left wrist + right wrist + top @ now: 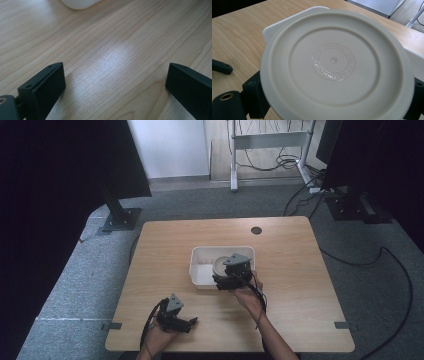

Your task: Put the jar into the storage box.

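Note:
A round cream lid (pixel 334 60) with embossed lettering at its centre sits between the black jaws of my right gripper (pixel 337 102), which is shut on its edges. In the high view my right gripper (pixel 222 272) holds the lid (pixel 220 265) over the near right part of a white rectangular bin (pixel 200 252) in the middle of the table. Behind the lid, a corner of the bin (pixel 269 30) shows. My left gripper (pixel 192 321) rests low near the table's front left. It (pixel 115 75) is open, with bare wood between its jaws.
The wooden table (pixel 165 245) has a round cable hole (pixel 256 230) at the back. An edge of the bin (pixel 77 3) shows ahead of my left gripper. Black stands (pixel 120 217) and cables (pixel 395 265) lie on the grey carpet around the table.

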